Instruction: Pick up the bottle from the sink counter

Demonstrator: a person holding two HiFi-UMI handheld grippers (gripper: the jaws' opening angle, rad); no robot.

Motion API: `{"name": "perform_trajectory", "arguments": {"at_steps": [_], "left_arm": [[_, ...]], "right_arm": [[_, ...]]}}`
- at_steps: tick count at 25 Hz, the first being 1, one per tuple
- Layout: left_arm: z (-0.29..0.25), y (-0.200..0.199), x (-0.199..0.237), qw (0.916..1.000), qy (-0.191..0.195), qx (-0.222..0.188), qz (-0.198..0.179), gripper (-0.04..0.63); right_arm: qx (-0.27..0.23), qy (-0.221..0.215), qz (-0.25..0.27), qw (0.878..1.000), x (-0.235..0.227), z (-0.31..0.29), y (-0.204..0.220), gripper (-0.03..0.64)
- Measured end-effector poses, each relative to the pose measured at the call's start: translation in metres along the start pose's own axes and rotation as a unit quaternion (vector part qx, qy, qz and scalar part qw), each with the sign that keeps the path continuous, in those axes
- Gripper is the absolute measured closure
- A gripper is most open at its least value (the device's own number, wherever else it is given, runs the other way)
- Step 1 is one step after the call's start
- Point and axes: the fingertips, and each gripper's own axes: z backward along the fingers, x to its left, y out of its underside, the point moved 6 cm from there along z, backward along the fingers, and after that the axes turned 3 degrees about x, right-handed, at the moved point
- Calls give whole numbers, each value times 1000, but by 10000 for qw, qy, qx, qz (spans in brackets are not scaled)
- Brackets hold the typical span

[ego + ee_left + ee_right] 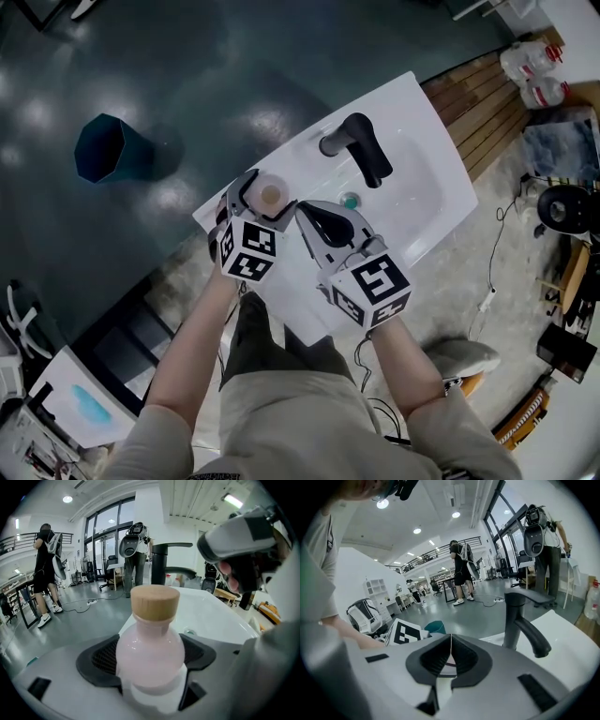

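A pale pink bottle with a wooden cap stands upright between my left gripper's black pads, which sit against both its sides. From above, the bottle is at the near left corner of the white sink counter, with my left gripper shut around it. Just to its right, my right gripper is shut with nothing in it. In the right gripper view, the right gripper has its pads meeting in a thin line. Whether the bottle rests on the counter is hidden.
A black faucet rises at the basin's back, with the drain below it. A teal bin stands on the dark floor to the left. Wooden planks and plastic jugs lie at the right. People stand far off in both gripper views.
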Motion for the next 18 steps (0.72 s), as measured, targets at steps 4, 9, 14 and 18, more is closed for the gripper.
{"name": "perform_trajectory", "arguments": {"at_steps": [4,9,14,18], "left_arm": [[0,1,-2,9992,279,8,-273,207],[1,2,-5,9974,516,54,-504,207],[2,3,-7,9964,607,8,-586,207],[2,5,-9,9955,695,-72,-638,207]], "right_arm": [[-336,-542,66,9979,2,-9,-5,617],[-417,-782,519,9947,5,-26,-6,522],[-95,-1006,1771,9790,11,-49,9,475],[-112,-1120,1817,9769,4,-60,15,449]]}}
